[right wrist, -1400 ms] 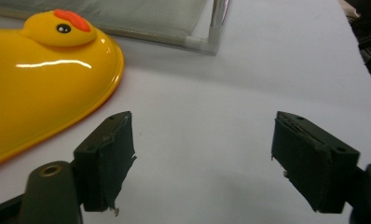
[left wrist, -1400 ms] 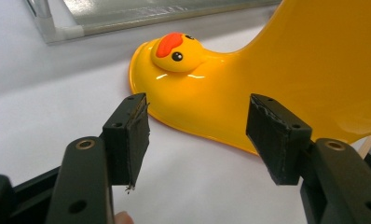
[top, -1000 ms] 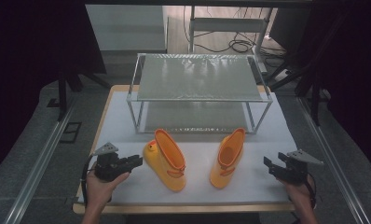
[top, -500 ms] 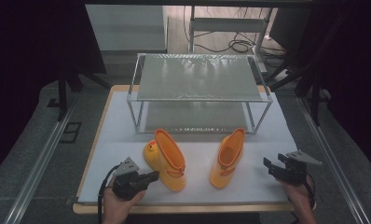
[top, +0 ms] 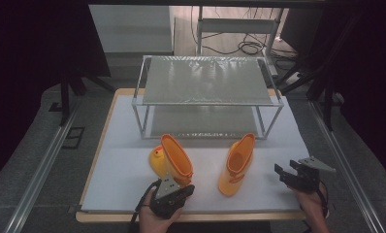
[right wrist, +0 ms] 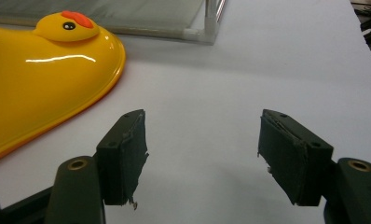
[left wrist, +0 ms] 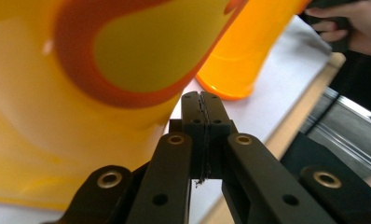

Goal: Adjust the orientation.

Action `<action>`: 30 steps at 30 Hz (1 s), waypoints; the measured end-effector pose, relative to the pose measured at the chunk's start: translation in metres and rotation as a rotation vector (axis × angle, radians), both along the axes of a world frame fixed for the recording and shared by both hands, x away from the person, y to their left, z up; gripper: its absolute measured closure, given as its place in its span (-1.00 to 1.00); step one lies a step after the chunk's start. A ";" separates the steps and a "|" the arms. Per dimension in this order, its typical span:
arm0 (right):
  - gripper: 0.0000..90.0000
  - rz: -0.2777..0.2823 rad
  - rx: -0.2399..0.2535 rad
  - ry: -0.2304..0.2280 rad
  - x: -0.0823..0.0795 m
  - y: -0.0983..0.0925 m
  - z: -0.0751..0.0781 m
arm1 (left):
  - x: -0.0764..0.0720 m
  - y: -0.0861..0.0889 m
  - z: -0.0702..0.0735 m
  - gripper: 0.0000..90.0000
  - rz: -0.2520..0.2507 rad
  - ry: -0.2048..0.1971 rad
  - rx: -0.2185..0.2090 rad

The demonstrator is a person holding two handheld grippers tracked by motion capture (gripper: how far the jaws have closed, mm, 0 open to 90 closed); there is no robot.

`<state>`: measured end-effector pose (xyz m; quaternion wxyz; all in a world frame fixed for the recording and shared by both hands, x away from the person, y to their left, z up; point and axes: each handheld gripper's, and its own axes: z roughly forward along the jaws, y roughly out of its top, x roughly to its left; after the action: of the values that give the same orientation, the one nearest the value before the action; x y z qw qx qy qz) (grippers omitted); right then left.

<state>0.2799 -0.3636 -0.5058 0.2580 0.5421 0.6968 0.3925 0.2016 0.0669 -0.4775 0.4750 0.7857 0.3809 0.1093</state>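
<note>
Yellow rubber duck boots (top: 174, 160) (top: 237, 162) stand near the metal shelf rack (top: 205, 80), not lifted yet. Left tongs (left wrist: 203, 100) are pressed together, empty, beside the left boot; right tongs (right wrist: 202, 156) wait wide.

The left boot (left wrist: 81, 93) looms blurred and cropped; its heel hides behind the left gripper (top: 174, 191).

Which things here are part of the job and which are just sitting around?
In the job: left boot, right boot, left gripper, right gripper.
Just there: shelf rack, white mat, cables.
</note>
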 end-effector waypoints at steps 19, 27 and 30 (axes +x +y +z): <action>-0.29 -0.028 0.002 -0.019 -0.001 -0.006 0.001 | -0.007 0.011 -0.008 1.00 0.099 -0.072 0.036; -0.29 -0.024 -0.002 -0.016 -0.001 -0.006 0.000 | -0.018 0.047 -0.009 1.00 0.148 -0.058 0.022; -0.29 -0.024 0.001 -0.016 -0.001 -0.006 -0.001 | -0.019 0.063 -0.010 1.00 0.177 -0.050 0.014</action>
<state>0.2793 -0.3696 -0.5064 0.2680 0.5476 0.6879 0.3938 0.1825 0.1302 -0.4877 0.4674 0.7493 0.4361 0.1731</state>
